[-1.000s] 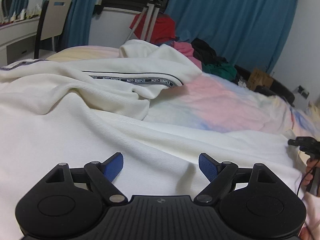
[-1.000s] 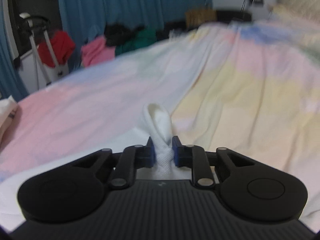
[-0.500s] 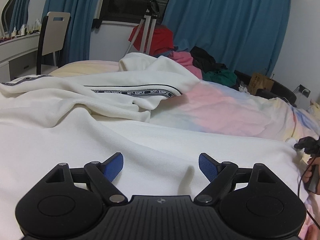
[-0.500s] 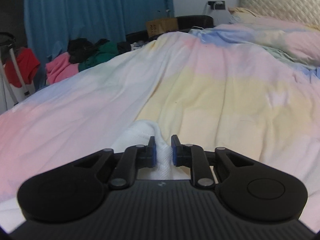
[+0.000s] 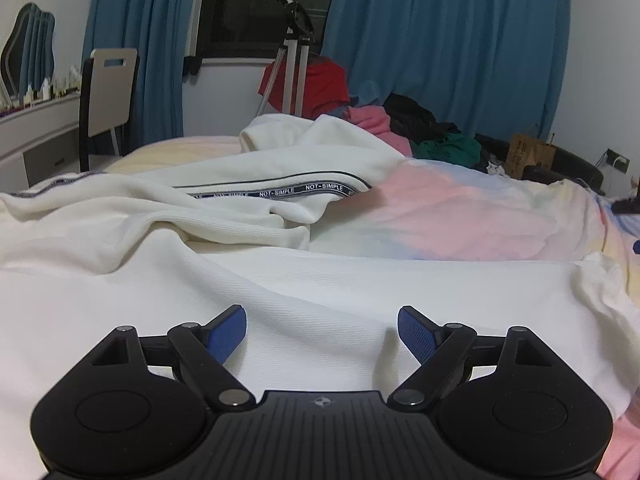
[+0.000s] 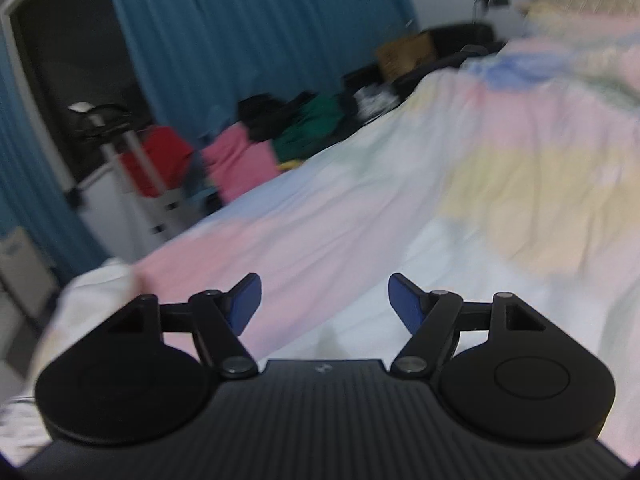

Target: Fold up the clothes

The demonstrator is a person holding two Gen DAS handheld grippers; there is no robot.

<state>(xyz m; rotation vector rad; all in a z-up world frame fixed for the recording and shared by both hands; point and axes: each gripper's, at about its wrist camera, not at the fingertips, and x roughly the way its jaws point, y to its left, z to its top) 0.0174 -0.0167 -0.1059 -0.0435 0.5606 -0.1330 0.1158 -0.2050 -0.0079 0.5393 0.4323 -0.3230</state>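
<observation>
White garment point(image 5: 320, 280) lies spread and rumpled across the bed point(image 5: 460, 216), its lettered black stripe point(image 5: 280, 192) on a raised fold toward the far side. Left gripper point(image 5: 322, 332) points shallowly downward just above the cloth, jaws wide apart, nothing between them. Right gripper point(image 6: 324, 304) is tilted over the pastel bed cover; its jaws have just been opening and stand wide, empty. Garment edge point(image 6: 96, 284) lies off to its left; view blurred.

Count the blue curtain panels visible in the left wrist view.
2. One curtain hangs left of the dark window, behind the chair; the other hangs right of it, behind the clothes pile. More may lie outside view.
</observation>
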